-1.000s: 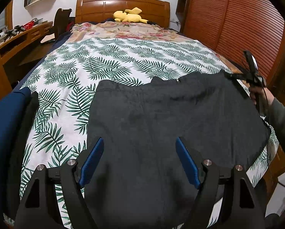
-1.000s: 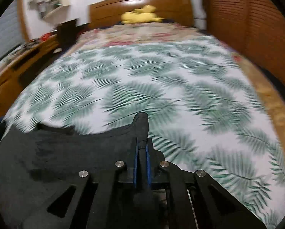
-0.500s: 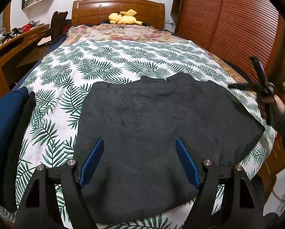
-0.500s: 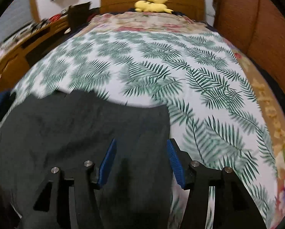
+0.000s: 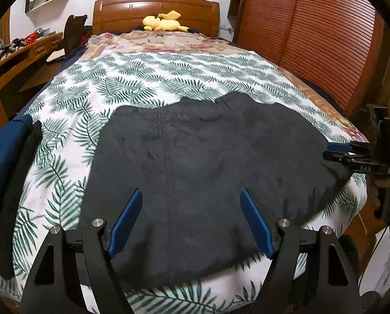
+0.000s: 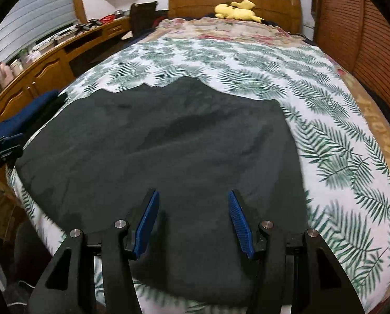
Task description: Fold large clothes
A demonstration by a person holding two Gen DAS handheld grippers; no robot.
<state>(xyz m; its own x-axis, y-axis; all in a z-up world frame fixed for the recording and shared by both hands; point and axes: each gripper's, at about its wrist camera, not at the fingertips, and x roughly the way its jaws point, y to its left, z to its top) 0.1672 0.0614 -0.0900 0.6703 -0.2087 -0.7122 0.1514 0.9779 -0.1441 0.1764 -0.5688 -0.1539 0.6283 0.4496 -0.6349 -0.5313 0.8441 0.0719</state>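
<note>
Dark grey fleece, the garment (image 5: 195,167) lies spread flat on the leaf-print bedspread (image 5: 142,78), directly ahead of and beneath both sets of jaws. The left gripper (image 5: 191,222) hovers over its near edge with jaws spread wide and nothing between them; the right gripper (image 6: 192,219) does the same over the near right part, jaws likewise apart and empty.

The main risk, as I judge it, is a shallow or single-layer pinch. The fleece looks thick and possibly doubled, so jaws closing on the top layer alone would peel it off and undo the flat lay. The near hem sits close to the bed's edge, in front of the fingers; a drag toward the jaws could pull it over the edge. Uneven lift between the two grippers would skew the fold line. A blue cloth (image 5: 1,162) lies beyond the left jaw of the left gripper, near enough to be snagged in a wide sweep.

The garment's long axis appears to run across the bed, left to right across the jaws. A small peak on its far edge, perhaps a collar, points away from the jaws toward the headboard (image 5: 155,10), though I cannot tell for certain.
</note>
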